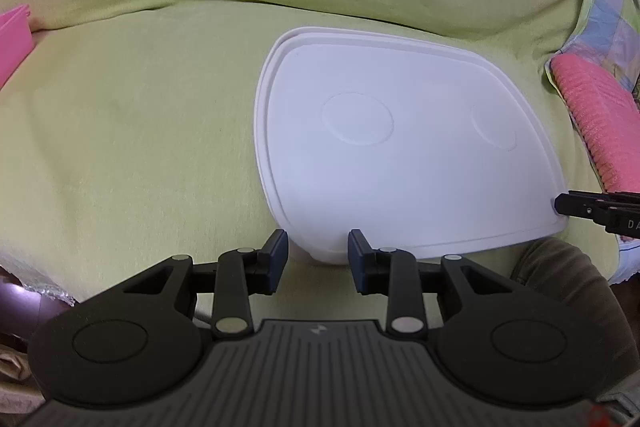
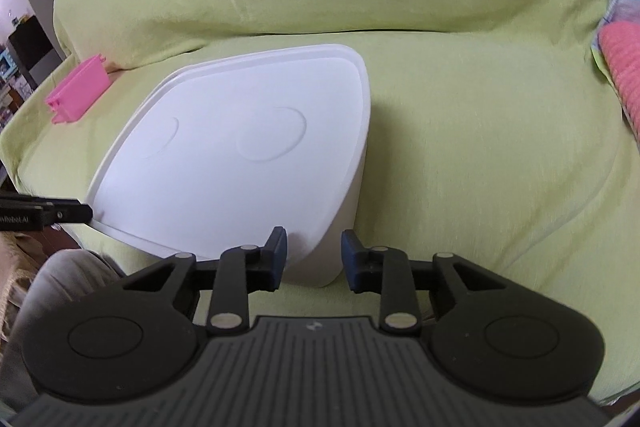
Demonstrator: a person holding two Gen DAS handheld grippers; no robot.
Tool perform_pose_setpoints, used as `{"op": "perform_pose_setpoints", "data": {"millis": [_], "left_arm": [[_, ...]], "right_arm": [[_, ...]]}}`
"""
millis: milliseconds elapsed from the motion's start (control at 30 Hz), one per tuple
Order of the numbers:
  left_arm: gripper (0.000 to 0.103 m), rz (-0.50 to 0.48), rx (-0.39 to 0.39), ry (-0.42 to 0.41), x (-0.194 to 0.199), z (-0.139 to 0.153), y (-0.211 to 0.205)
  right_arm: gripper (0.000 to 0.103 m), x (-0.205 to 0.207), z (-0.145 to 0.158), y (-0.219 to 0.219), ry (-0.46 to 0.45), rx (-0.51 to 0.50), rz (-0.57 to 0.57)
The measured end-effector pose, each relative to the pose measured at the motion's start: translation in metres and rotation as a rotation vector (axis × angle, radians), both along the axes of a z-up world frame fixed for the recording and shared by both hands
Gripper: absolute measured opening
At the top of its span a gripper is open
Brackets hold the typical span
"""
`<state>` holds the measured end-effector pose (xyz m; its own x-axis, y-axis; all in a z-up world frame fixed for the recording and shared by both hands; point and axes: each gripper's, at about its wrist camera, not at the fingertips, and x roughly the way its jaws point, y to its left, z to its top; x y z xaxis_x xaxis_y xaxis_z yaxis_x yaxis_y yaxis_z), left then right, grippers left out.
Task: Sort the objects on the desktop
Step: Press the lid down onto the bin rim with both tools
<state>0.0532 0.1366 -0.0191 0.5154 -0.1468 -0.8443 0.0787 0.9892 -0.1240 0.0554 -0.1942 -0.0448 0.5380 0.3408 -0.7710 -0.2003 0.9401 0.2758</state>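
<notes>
Left gripper (image 1: 318, 259) agape | white box (image 1: 400, 147) (lidded) corner toward camera

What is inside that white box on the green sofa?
That cannot be seen. The white box is shut by its white lid, which covers the whole top. Nothing sits on the lid; only two shallow round marks show in it.

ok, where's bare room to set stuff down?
Bare seat between the white box and pink block, and right of the box toward the pink cushion. Crowded at the box's near corners, where both grippers sit.
</notes>
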Motion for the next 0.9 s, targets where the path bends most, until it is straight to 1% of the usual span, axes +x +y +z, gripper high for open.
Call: {"op": "perform_pose_setpoints", "data": {"millis": [67,200,367,500,667,700,733,800,833,867,900], "left_arm": [[0.038,-0.002,0.016,-0.01,-0.001,0.0,-0.002],[0.038,-0.013,0.026,-0.021,-0.004,0.0,-0.007],[0.038,-0.017,0.031,-0.039,-0.003,-0.001,-0.005],[0.039,-0.028,0.056,-0.061,-0.003,-0.003,-0.008],[0.039,-0.056,0.099,-0.104,-0.01,-0.006,-0.014],[0.039,-0.063,0.093,-0.11,-0.011,-0.006,-0.015],[0.039,-0.075,0.067,-0.114,-0.013,-0.007,-0.015],[0.039,-0.092,0.026,-0.109,-0.015,-0.008,-0.018],[0.039,-0.094,0.024,-0.105,-0.015,-0.009,-0.021],[0.037,-0.087,0.048,-0.104,-0.014,-0.009,-0.024],[0.035,-0.083,0.054,-0.1,-0.013,-0.009,-0.025]], "right_arm": [[0.025,0.0,-0.001,0.007,-0.023,-0.035,0.021],[0.025,-0.011,0.004,0.027,-0.108,-0.17,0.106],[0.025,-0.013,0.005,0.024,-0.136,-0.161,0.127],[0.025,-0.016,0.004,0.019,-0.171,-0.155,0.154],[0.025,-0.026,0.003,0.028,-0.23,-0.21,0.207],[0.025,-0.027,0.003,0.028,-0.238,-0.216,0.216],[0.026,-0.029,0.002,0.028,-0.244,-0.219,0.222],[0.026,-0.03,0.002,0.027,-0.244,-0.208,0.22],[0.026,-0.029,0.002,0.025,-0.238,-0.195,0.213],[0.026,-0.027,0.002,0.023,-0.224,-0.175,0.201],[0.026,-0.023,0.003,0.019,-0.204,-0.145,0.183]]}}
